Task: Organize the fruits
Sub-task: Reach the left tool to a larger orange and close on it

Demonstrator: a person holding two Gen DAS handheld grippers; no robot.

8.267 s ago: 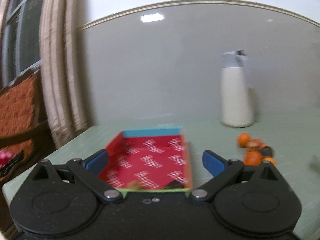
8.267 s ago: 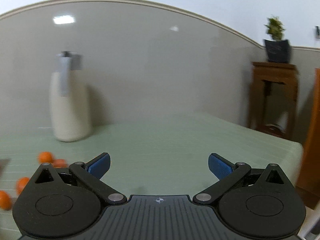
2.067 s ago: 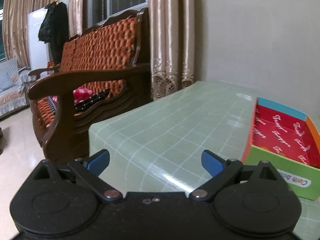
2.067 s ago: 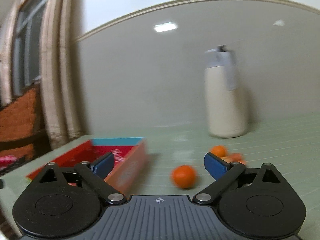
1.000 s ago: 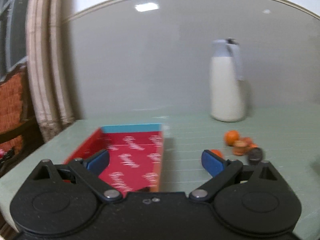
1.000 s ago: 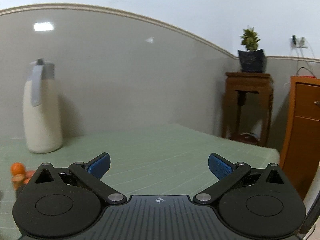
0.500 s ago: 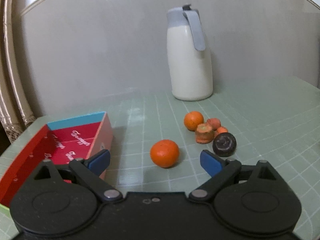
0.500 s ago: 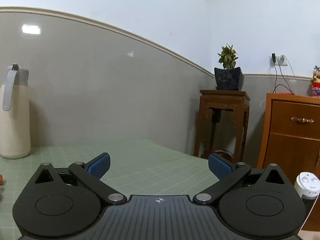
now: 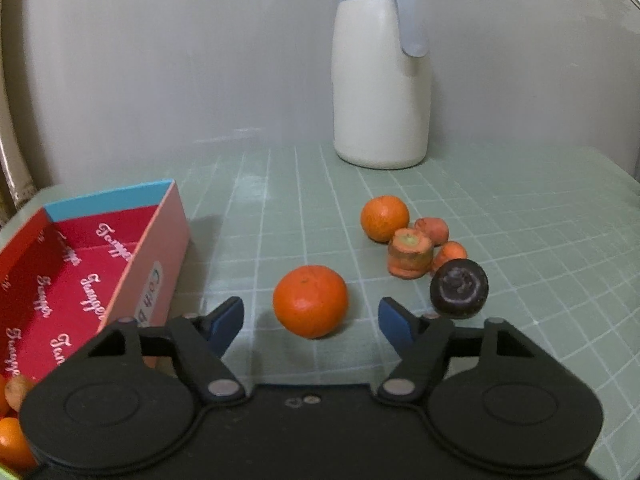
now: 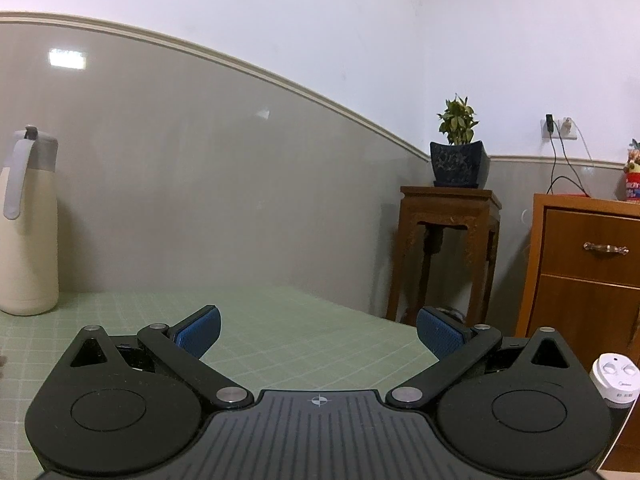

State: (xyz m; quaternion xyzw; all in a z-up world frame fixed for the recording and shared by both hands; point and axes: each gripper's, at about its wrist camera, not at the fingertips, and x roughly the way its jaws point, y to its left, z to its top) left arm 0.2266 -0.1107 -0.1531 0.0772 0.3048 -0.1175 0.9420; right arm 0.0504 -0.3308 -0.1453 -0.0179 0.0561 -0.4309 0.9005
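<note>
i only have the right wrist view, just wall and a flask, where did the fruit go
Observer: The fruit is in front of the left gripper. A lone orange sits on the table in line with the gap between its jaws.
Operator: is it gripped
Observer: No. The jaws have just been closing, but the pads sit clear of the orange on both sides.
Operator: where's the box
Observer: The red box is left of that orange, with some orange fruit showing at its near corner.
Operator: anything else loose
Observer: A second orange, some carrot pieces and a dark round fruit are clustered further right.
</note>
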